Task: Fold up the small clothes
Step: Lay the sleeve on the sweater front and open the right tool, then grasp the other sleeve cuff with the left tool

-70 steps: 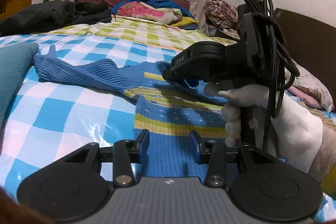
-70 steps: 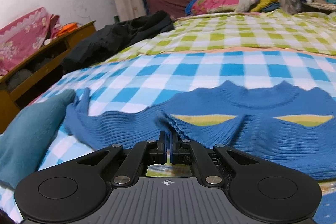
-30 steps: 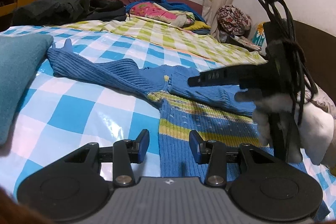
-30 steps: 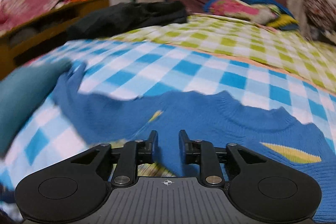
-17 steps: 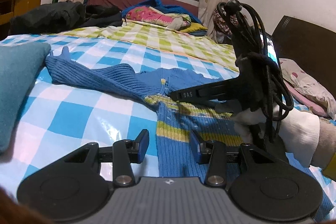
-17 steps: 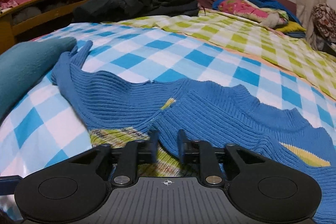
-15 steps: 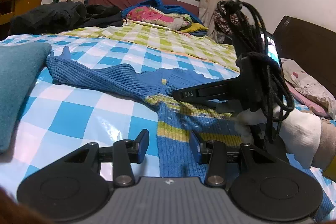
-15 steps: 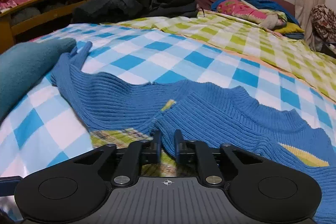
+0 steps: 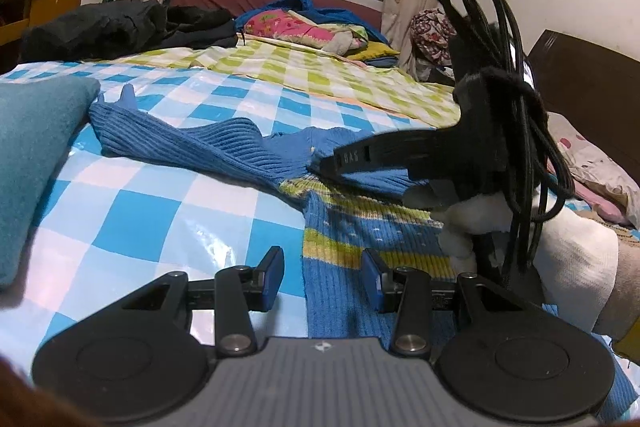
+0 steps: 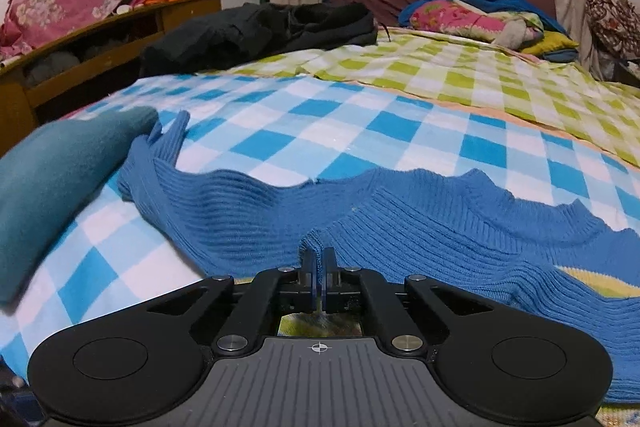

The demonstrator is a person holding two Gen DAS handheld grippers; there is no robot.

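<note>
Left gripper [image 9: 322, 283], jaws wide apart and empty, straddles the left edge of the blue sweater [image 9: 352, 235] spread on the checked bedsheet [image 9: 152, 211]; its outstretched sleeve [image 10: 224, 211] runs leftward from the right gripper [image 10: 319, 273], whose jaws pinch a knit fold at the armpit

The right claw [image 9: 336, 163] bears small raised lettering, too blurred to read for certain.

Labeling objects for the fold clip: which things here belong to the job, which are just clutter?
In the job:
blue sweater
right gripper, shut on its fabric
left gripper, open over its edge

Lying about:
teal cushion
black clothes
pink bedding
</note>
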